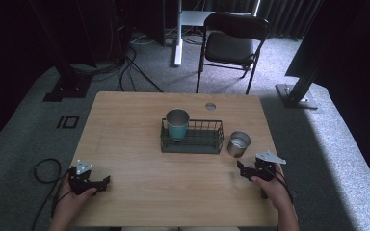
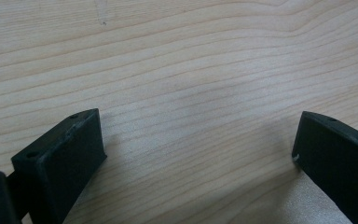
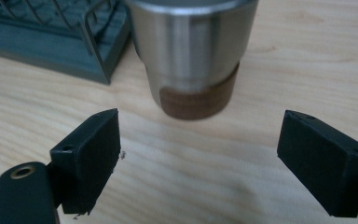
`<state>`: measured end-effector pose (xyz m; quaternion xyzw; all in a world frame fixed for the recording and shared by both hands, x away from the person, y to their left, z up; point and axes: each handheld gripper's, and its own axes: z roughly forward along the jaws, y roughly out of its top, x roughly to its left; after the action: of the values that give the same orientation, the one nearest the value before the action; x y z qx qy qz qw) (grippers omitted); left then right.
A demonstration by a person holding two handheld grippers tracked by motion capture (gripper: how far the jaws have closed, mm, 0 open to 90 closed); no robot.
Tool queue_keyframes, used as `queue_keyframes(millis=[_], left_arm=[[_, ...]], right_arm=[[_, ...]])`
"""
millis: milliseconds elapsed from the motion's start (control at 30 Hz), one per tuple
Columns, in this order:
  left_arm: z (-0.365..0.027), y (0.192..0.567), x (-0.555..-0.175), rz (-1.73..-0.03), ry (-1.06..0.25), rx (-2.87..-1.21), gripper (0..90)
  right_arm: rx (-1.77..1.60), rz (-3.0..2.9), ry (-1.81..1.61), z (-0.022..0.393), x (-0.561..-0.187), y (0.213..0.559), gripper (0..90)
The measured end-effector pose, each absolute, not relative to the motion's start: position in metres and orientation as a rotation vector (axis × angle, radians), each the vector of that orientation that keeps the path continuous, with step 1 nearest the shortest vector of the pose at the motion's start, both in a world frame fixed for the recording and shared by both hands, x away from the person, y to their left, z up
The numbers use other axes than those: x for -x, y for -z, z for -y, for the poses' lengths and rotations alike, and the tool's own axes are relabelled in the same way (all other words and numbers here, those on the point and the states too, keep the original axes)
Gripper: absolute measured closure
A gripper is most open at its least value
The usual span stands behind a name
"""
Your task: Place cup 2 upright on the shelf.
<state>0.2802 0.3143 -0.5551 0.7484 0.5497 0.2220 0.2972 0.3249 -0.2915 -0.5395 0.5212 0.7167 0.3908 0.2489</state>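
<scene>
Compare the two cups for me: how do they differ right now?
The teal cup stands inside the wire basket, at its left end; the steel cup stands on the table beside the basket's right end. The teal cup looks taller. The steel cup has a brown base band. Both are upright and open-topped.

A lab or studio: dark curtains (image 1: 294, 14), metal rig stands (image 1: 301, 86), floor cables (image 1: 130, 67), grey carpet (image 1: 327, 144), a folding chair (image 1: 231, 45).
</scene>
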Motion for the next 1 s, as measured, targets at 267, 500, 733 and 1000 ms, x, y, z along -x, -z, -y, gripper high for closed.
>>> queue_keyframes(millis=[267,500,733,1000], left_arm=[[-0.314,0.555,-0.280,-1.461,-0.591,-1.986,2.7],[-0.314,0.555,-0.280,-1.460,-0.591,-1.989,2.7],[-0.314,0.555,-0.280,-1.460,-0.591,-1.989,2.7],[-0.314,0.555,-0.280,-1.460,-0.591,-1.989,2.7]], right_arm=[[-1.400,-1.928,-1.097,0.287,-0.336,0.536,12.5],[-1.379,-1.917,-1.124,0.283,-0.342,0.532,12.5],[-1.376,-1.899,-1.118,0.281,-0.351,0.531,12.6],[-1.374,-1.854,-1.158,0.279,-0.361,0.533,12.5]])
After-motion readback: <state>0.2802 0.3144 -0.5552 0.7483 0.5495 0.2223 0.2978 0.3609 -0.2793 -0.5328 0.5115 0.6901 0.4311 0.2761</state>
